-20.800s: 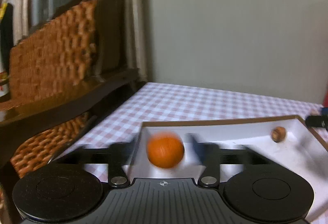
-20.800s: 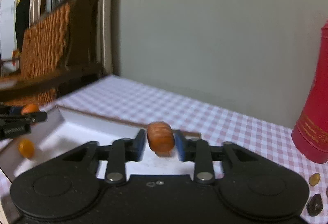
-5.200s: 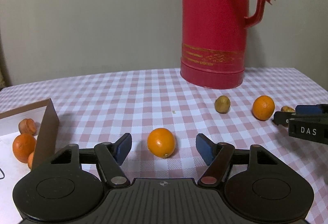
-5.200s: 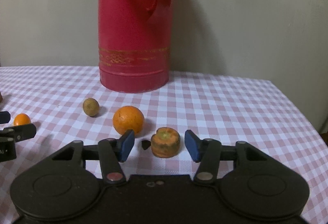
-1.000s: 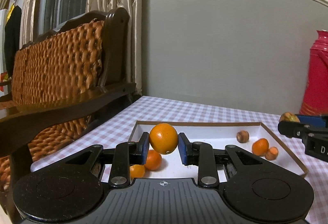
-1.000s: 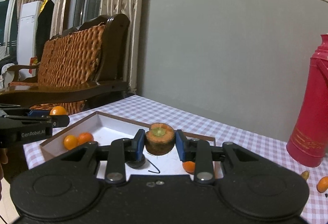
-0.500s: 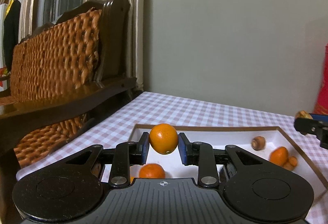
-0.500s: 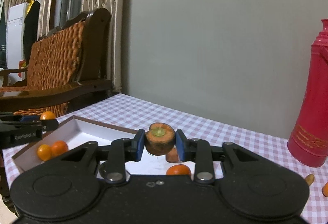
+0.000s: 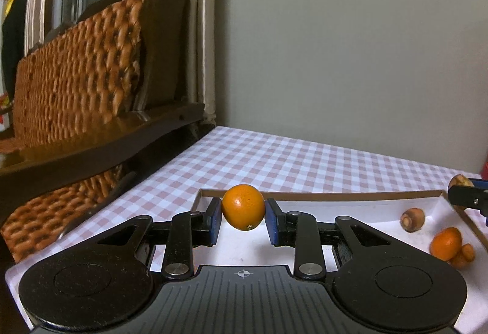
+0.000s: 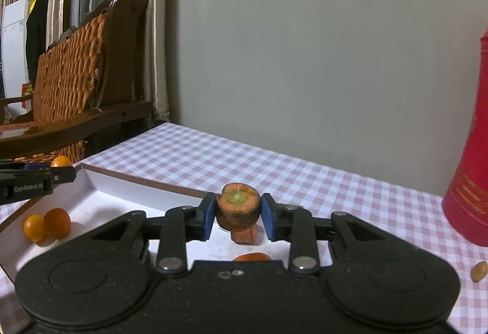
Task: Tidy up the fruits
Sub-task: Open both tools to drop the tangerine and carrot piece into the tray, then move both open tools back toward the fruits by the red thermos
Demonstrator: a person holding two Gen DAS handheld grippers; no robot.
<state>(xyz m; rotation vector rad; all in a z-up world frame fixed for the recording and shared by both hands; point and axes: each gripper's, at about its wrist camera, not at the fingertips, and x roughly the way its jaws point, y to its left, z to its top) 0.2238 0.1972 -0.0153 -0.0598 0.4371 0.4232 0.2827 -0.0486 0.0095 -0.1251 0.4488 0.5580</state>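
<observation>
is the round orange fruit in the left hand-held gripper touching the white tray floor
Apart. The left wrist view shows the round orange fruit clamped in the left hand-held gripper, raised above the white tray.

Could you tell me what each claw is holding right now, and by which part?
The left claw grips a round orange by its two opposite sides. The right claw grips a carrot stump by its sides, cut face up.

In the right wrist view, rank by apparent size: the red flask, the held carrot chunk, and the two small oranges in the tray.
1. red flask, though cut off by the frame edge
2. carrot chunk, enlarged by nearness
3. small oranges and, about alike
</observation>
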